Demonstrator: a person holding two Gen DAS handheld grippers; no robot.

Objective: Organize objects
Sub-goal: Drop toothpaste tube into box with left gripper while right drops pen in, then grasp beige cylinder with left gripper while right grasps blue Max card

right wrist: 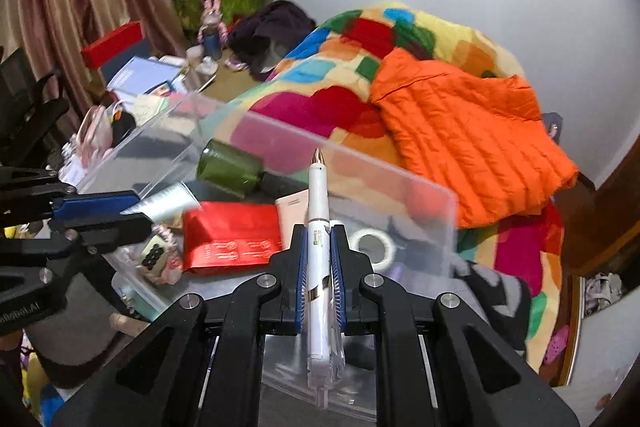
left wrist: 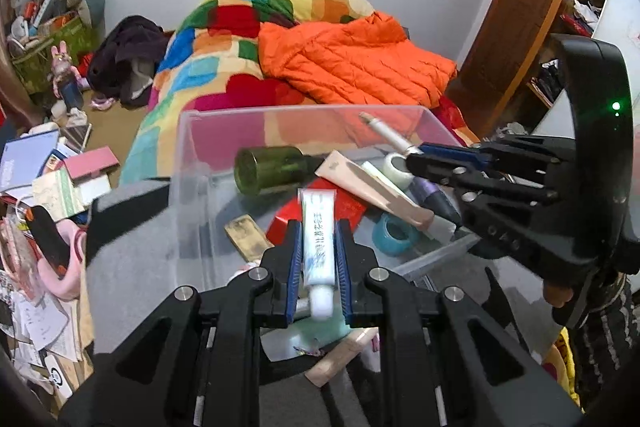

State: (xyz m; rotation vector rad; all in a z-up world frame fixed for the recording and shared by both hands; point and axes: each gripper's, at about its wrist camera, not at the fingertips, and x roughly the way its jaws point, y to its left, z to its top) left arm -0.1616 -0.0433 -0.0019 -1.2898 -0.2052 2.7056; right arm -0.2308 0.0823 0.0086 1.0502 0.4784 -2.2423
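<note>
Your left gripper clamps a white tube, cap toward you, crimped end pointing at the clear plastic bin. Your right gripper is closed on a white fountain pen, nib pointing forward over the bin.

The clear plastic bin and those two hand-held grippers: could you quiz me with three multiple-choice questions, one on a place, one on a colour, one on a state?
1. Where does the green bottle lie?
A. inside the clear bin
B. on the orange jacket
C. on the floor

2. What colour is the flat packet in the bin?
A. blue
B. red
C. black

3. What is the right hand-held gripper doing?
A. standing open and empty
B. clamping a roll of tape
C. clamping a white fountain pen

Answers:
1 A: the bottle lies on its side behind the bin's clear wall, among the other items.
2 B: the packet shows shiny red beside the pen in the right wrist view.
3 C: its blue pads press on the pen's barrel, with the gold nib pointing out ahead over the bin.
</note>
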